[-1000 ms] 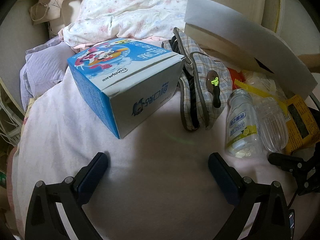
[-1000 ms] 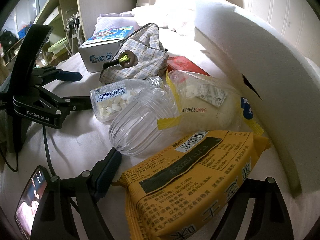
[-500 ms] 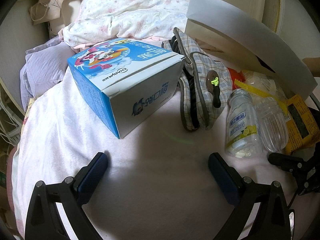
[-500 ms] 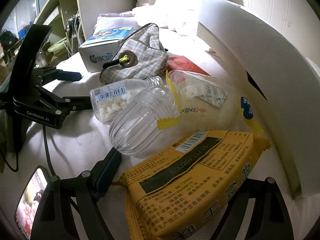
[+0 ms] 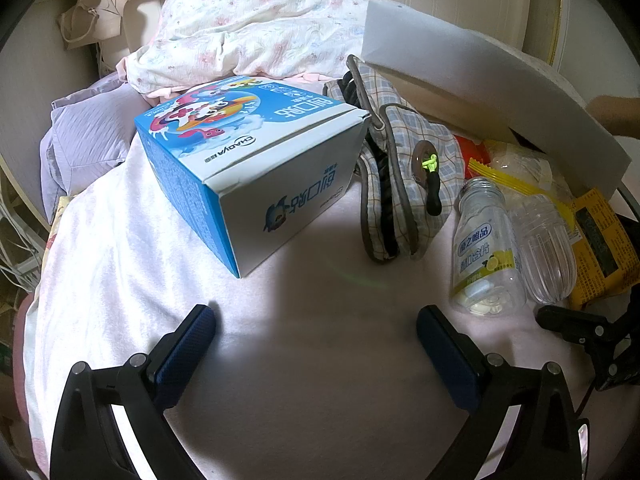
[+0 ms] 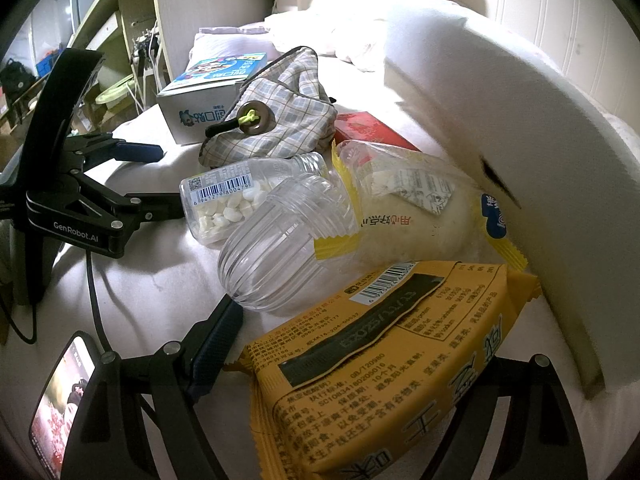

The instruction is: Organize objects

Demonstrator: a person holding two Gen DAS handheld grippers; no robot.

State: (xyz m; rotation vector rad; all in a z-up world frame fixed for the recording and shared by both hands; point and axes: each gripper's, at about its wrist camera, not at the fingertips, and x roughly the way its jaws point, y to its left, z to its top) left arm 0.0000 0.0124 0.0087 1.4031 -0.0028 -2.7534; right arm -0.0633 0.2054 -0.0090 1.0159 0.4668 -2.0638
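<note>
Straddling the yellow snack packet (image 6: 384, 364), the right gripper (image 6: 360, 356) stands wide, unclosed; packet's long axis runs forward; left gripper (image 5: 316, 332), wide and empty, lies farther off.

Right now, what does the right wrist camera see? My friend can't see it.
A yellow snack packet lies between the open right tongs on a bed. Behind it lie an empty clear jar, a tablet bottle, a wrapped bun, a checked pouch and a blue box.
</note>
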